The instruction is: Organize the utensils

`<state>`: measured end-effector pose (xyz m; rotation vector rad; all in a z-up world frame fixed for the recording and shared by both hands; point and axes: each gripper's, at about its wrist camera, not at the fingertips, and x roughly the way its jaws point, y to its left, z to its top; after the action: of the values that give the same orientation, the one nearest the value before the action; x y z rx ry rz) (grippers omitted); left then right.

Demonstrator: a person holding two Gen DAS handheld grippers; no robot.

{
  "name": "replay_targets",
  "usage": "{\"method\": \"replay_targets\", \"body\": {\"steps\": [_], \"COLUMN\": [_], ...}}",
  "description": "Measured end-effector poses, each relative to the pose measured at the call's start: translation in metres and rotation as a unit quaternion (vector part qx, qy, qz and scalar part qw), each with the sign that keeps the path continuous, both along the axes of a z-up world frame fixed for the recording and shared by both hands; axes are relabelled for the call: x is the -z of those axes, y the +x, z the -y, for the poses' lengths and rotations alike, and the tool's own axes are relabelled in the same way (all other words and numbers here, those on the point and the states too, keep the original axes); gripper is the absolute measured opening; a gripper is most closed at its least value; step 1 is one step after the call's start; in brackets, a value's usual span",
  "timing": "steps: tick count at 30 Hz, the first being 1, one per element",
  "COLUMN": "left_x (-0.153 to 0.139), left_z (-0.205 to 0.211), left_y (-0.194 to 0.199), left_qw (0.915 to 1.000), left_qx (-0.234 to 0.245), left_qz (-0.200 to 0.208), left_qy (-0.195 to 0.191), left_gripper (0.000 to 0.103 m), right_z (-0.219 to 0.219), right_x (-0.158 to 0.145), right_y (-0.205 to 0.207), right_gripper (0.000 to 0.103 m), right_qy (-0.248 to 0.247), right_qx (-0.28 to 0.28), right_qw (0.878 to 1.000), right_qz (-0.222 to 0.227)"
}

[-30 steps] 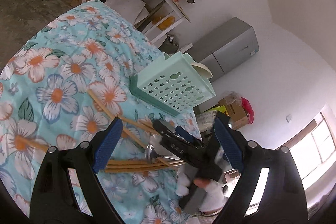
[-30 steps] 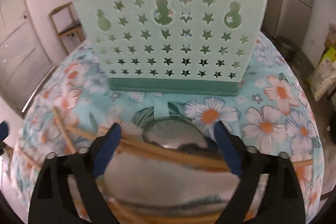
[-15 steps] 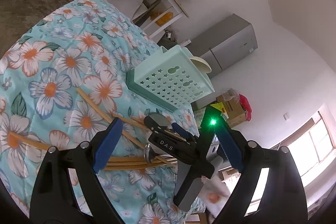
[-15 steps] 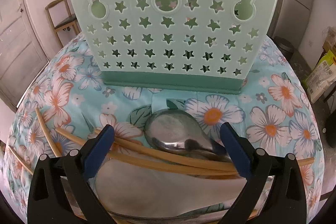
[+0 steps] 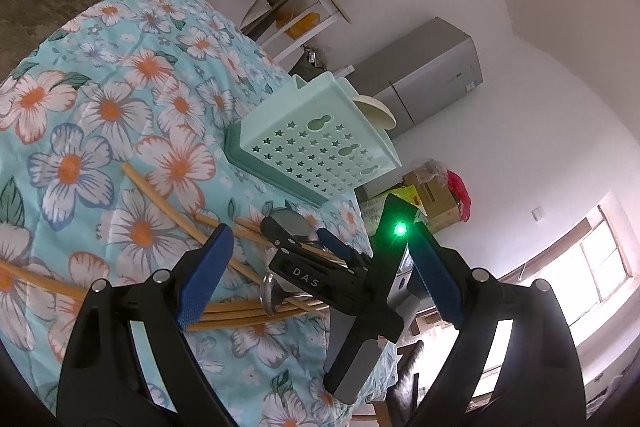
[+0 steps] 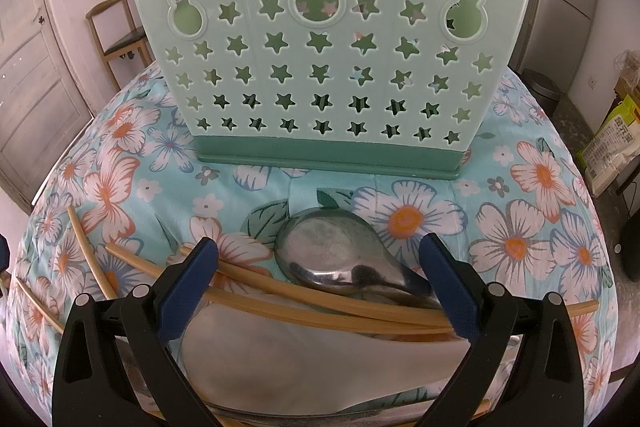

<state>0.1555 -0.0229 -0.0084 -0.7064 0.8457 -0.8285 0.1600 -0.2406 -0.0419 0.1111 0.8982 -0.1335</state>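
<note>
A mint-green utensil holder (image 6: 332,59) with star-shaped holes stands upright on the floral tablecloth (image 6: 532,179). In front of it lies a pile: a metal spoon (image 6: 332,251), several bamboo chopsticks (image 6: 300,297) crossing its handle, and a white spoon (image 6: 320,359) nearest the camera. My right gripper (image 6: 318,259) is open low over the pile, its fingers on either side of the metal spoon's bowl. In the left wrist view the holder (image 5: 316,147) stands beyond the right gripper (image 5: 308,235). My left gripper (image 5: 320,277) is open above the table and holds nothing.
More chopsticks (image 5: 160,195) lie scattered left of the pile. A cream round object (image 5: 376,111) shows behind the holder. The table edge drops off past the holder. A wooden chair (image 6: 120,31), a bin (image 6: 540,91), a grey fridge (image 5: 424,79) and shelves stand around the table.
The right gripper has drawn back a little from the holder and stays open over the metal spoon. The left gripper's view has shifted slightly; the hand seen earlier is out of sight.
</note>
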Motion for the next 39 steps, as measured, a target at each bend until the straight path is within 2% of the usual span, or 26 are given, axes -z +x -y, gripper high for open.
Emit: {"method": "replay_targets", "body": {"steps": [39], "left_x": [-0.0047], "left_z": [-0.001], "left_y": [-0.0032], "left_qw": [1.0], "left_qx": [0.0], "left_qz": [-0.003], "left_qy": [0.004], "left_gripper": [0.085], "right_z": [-0.0001], "right_x": [0.0005], "right_y": [0.0015], "right_gripper": [0.097], "right_qy": [0.0], "right_qx": [0.001], "right_qw": [1.0], "right_qz": [0.0]}}
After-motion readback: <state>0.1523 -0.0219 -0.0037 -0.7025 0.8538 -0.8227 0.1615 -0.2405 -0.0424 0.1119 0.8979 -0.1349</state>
